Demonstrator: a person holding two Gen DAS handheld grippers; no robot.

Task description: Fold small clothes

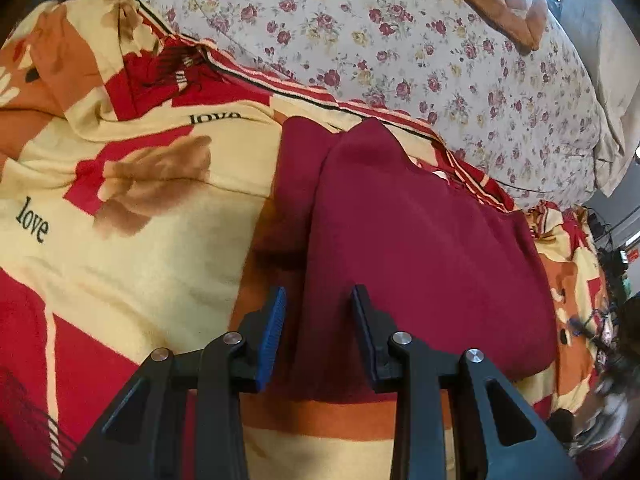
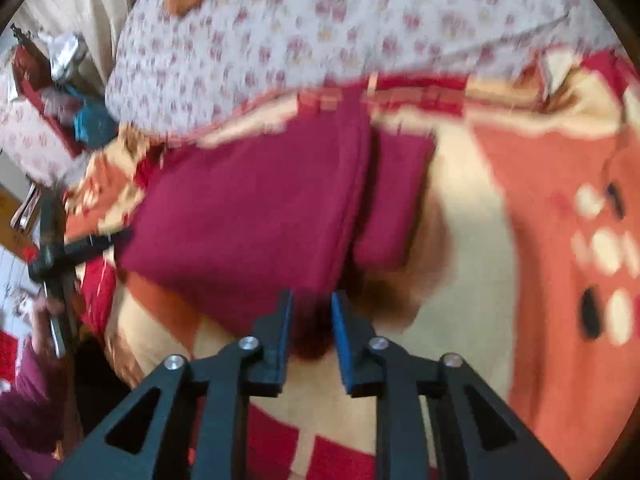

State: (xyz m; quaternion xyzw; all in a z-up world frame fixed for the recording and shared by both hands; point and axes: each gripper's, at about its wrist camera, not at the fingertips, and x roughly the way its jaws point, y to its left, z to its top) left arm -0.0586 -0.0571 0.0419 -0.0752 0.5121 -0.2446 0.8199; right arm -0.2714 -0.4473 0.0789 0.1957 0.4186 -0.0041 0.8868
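A dark red garment (image 1: pixel 420 248) lies folded on the patterned blanket (image 1: pixel 152 264), one layer over another, a narrower strip showing along its left side. My left gripper (image 1: pixel 319 300) is open, its jaws apart above the garment's near edge and holding nothing. In the blurred right wrist view the same garment (image 2: pixel 256 216) lies ahead. My right gripper (image 2: pixel 311 304) is open with a narrow gap, just over the garment's near corner. Whether it touches the cloth I cannot tell.
A floral sheet (image 1: pixel 400 40) covers the bed beyond the blanket, with an orange-edged pillow (image 1: pixel 500 4) at the far end. The left gripper's black frame (image 2: pixel 60 248) shows at the left of the right wrist view. Clutter (image 2: pixel 60 92) lies beside the bed.
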